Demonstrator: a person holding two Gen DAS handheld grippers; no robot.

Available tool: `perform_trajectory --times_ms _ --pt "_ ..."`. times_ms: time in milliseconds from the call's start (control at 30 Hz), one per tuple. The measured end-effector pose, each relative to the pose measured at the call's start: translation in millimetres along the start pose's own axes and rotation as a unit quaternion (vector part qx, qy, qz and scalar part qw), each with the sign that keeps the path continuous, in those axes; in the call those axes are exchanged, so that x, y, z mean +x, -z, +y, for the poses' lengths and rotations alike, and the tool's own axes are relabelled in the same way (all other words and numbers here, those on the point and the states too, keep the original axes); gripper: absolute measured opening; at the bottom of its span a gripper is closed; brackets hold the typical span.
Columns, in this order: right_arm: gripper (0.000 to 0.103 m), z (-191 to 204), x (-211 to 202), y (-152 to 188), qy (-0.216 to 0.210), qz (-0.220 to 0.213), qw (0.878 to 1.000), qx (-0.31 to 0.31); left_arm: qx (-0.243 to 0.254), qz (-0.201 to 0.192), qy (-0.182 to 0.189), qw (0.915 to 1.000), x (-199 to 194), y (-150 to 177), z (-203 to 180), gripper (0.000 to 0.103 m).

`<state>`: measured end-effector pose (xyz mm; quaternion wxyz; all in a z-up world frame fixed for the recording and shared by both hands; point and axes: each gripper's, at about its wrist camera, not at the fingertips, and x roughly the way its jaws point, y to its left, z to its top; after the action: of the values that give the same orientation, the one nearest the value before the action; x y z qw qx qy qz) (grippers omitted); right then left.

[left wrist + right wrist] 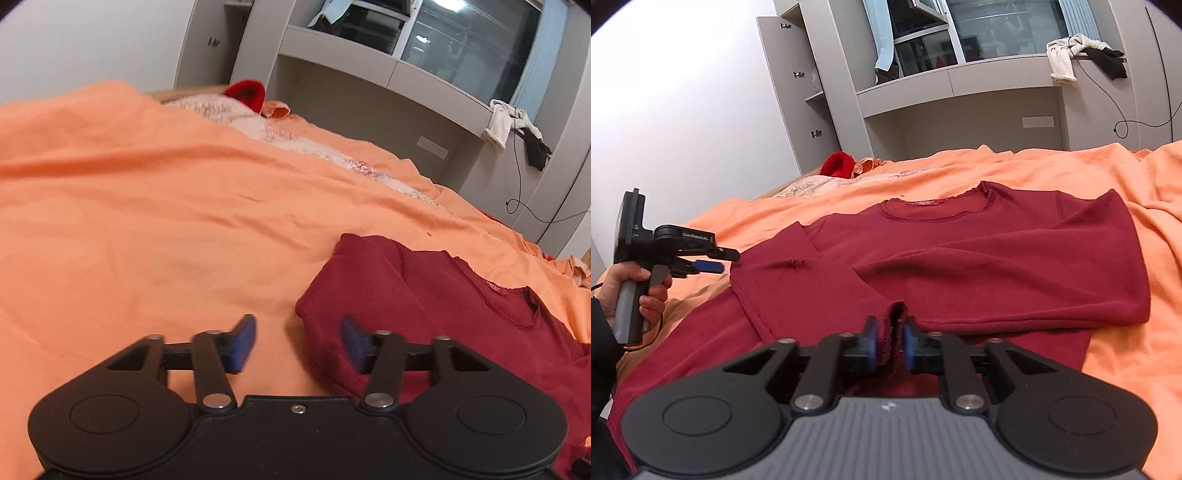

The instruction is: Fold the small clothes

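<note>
A dark red long-sleeved top (pixel 979 251) lies flat on the orange bed sheet (pixel 1145 332), neckline away from me, with its sleeves folded across the front. My right gripper (pixel 890 341) is low at the near edge; the sleeve cuff (pixel 894 314) stands upright between its blue pads, with a small gap on the right side, so the pads do not press it. My left gripper (pixel 298 341) is open with nothing between its fingers, over the sheet at the top's (pixel 424 314) left edge. In the right wrist view a hand holds the left gripper (pixel 720 260) beside the folded corner.
A red plush item (pixel 838 164) and a pale patterned blanket (pixel 280 136) lie at the far end of the bed. Grey cupboards (pixel 798 92) and a shelf stand behind it. White and black clothes (pixel 1067 55) hang there with a cable. The person's hand (pixel 631 291) is at left.
</note>
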<state>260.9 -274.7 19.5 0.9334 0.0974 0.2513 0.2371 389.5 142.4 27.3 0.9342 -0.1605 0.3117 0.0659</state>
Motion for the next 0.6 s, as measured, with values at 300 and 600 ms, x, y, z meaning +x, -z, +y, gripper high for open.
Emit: perform_trajectory --times_ms 300,600 --pt "0.091 15.0 -48.9 1.3 0.008 -0.060 0.998 -0.030 0.046 -0.114 0.006 0.9923 -94.8 8.7 -19.1 0.102" --pt "0.103 35.5 -135.3 31.1 0.025 -0.103 0.993 -0.053 0.086 -0.160 0.044 0.9824 -194.5 55.0 -28.5 0.102"
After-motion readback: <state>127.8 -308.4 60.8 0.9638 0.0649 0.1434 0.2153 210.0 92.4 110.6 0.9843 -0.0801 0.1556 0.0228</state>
